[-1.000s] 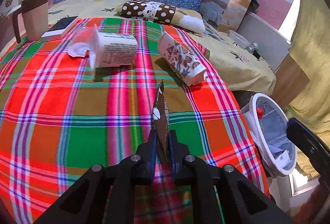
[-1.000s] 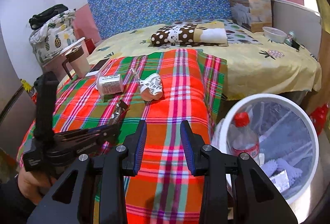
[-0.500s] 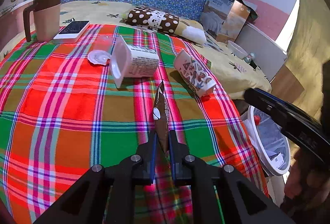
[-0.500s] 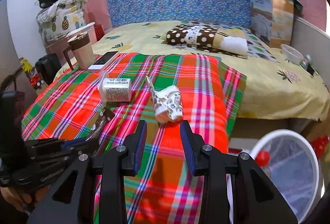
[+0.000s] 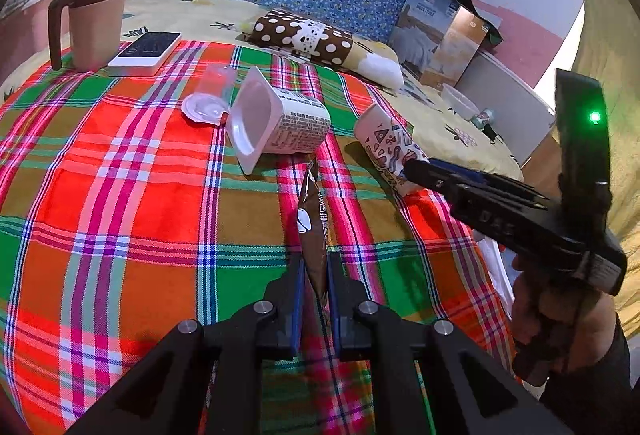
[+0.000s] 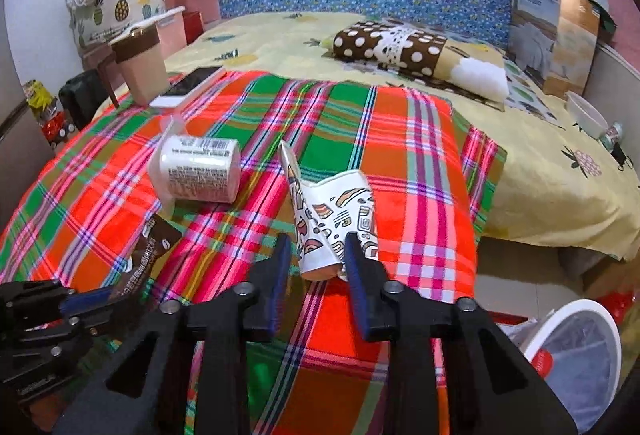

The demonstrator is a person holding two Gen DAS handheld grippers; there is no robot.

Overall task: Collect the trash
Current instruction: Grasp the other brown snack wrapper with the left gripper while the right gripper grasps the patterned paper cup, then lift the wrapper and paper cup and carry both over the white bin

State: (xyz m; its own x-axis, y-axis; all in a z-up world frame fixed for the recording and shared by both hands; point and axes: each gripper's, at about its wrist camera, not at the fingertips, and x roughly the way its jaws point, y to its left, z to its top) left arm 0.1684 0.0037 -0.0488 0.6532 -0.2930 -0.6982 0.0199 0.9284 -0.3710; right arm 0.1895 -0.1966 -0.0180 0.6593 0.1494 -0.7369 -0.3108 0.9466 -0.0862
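Note:
My left gripper (image 5: 316, 267) is shut on a brown coffee sachet (image 5: 313, 231), held upright just above the plaid cloth; the sachet also shows in the right wrist view (image 6: 150, 255). My right gripper (image 6: 318, 251) is open, its jaws on either side of the near end of a crushed patterned paper cup (image 6: 336, 219) lying on the cloth; the cup shows in the left wrist view (image 5: 390, 151) with the right gripper (image 5: 416, 167) at it. A white yogurt tub (image 5: 280, 125) lies on its side with its peeled lid (image 5: 202, 109) beside it.
A white trash bin (image 6: 572, 355) with a bottle inside stands on the floor at the bed's right edge. A mug (image 5: 94, 19) and a phone (image 5: 146, 49) sit at the far left of the plaid cloth (image 5: 120, 195). A polka-dot pillow (image 5: 304, 35) lies behind.
My right gripper moved from over the bin, left and forward onto the bed, and now straddles the paper cup. My left gripper kept hold of the sachet and moved slightly forward.

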